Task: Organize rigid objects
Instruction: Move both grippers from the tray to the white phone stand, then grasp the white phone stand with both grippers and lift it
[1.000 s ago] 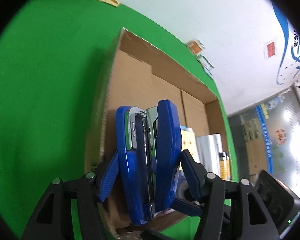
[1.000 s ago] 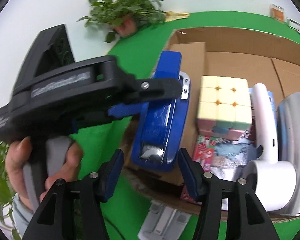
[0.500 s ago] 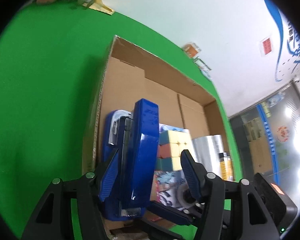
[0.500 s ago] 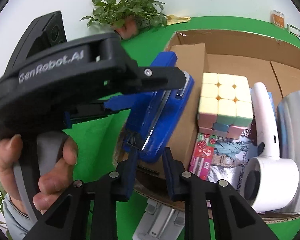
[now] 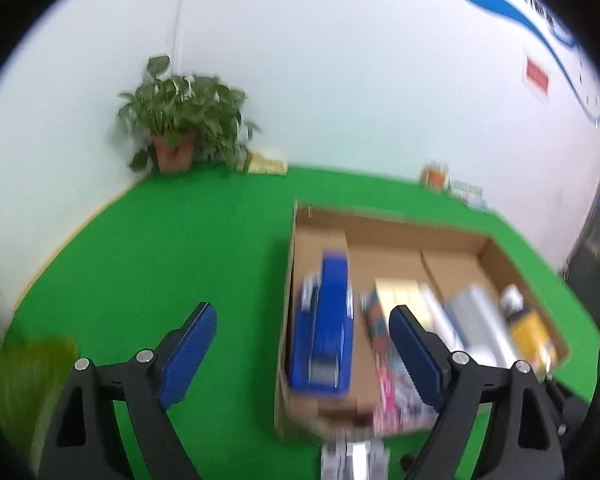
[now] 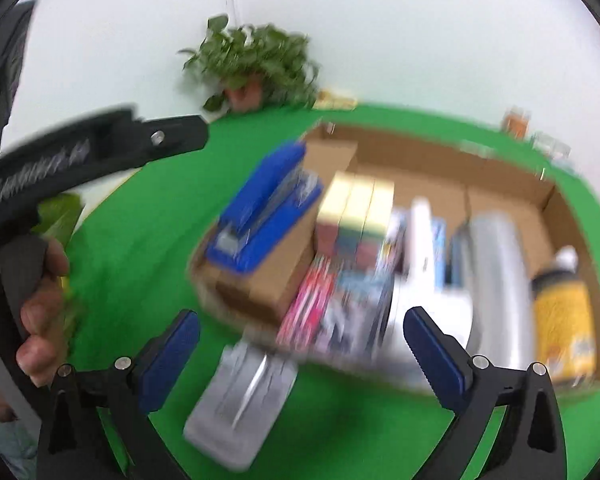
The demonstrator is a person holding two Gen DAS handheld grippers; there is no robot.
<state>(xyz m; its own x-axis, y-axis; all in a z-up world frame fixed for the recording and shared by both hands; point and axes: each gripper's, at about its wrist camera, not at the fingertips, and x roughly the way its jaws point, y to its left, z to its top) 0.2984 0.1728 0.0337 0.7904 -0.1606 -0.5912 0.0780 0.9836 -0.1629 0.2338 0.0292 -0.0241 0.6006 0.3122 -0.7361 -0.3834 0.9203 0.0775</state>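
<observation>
- Grey flat plastic stapler [image 6: 242,408] is seen on green table [image 6: 148,240], at cardboard box's [image 6: 440,148] near-left corner, long axis pointing away.
- Right gripper [image 6: 300,356] is nearer, directly above; jaws just spread, empty.
- Left gripper [image 5: 304,354] also released, empty.

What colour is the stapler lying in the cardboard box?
Blue, with a silvery metal part; the stapler shows best in the right wrist view, inside the open cardboard box.

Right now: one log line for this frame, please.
left gripper: open, jaws just opened, empty | right gripper: open, jaws just opened, empty | blue stapler: in cardboard box | grey stapler: outside, on table
</observation>
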